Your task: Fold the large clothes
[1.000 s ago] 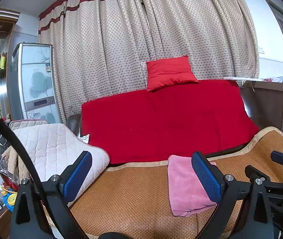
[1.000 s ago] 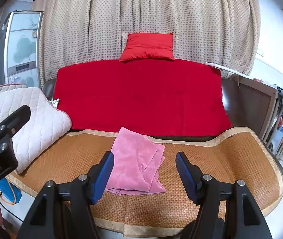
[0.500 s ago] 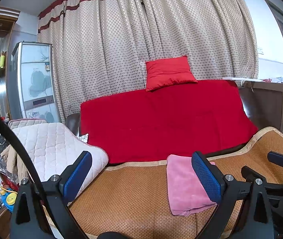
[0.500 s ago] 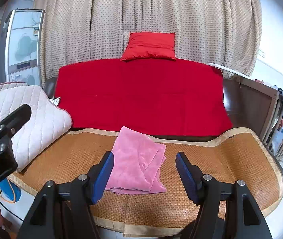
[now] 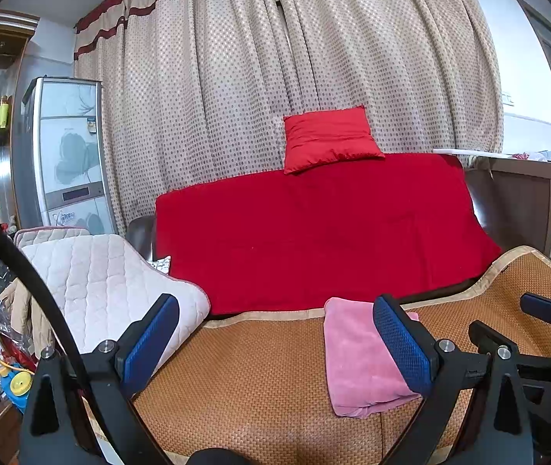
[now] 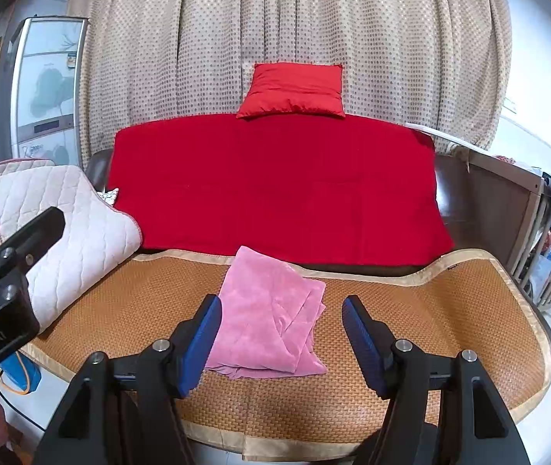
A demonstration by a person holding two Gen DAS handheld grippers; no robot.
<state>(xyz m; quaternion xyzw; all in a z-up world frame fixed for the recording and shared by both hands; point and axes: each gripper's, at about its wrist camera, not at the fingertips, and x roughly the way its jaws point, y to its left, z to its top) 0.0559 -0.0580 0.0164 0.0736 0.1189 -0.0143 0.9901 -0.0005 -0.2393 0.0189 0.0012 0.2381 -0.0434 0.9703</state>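
A folded pink garment [image 6: 271, 317] lies on the woven brown mat [image 6: 449, 310] of the sofa seat; in the left wrist view the garment [image 5: 356, 356] is right of centre, partly behind a finger. My left gripper [image 5: 275, 337] is open and empty, held above the mat's front left. My right gripper [image 6: 281, 335] is open and empty, held back from the garment, which shows between its fingers. The right gripper's fingers [image 5: 539, 310] show at the right edge of the left wrist view, the left gripper's finger [image 6: 23, 240] at the left of the right wrist view.
A red blanket [image 6: 275, 182] covers the sofa back, with a red cushion [image 6: 294, 89] on top. A quilted white pad [image 6: 69, 240] lies over the left armrest. A dotted curtain [image 5: 294, 58] hangs behind. A wooden crib [image 6: 539, 232] stands right; a cabinet [image 5: 66, 155] stands left.
Both views have shifted slightly, with the garment a little lower in the right wrist view. Both grippers stay open and empty; the garment has not moved.
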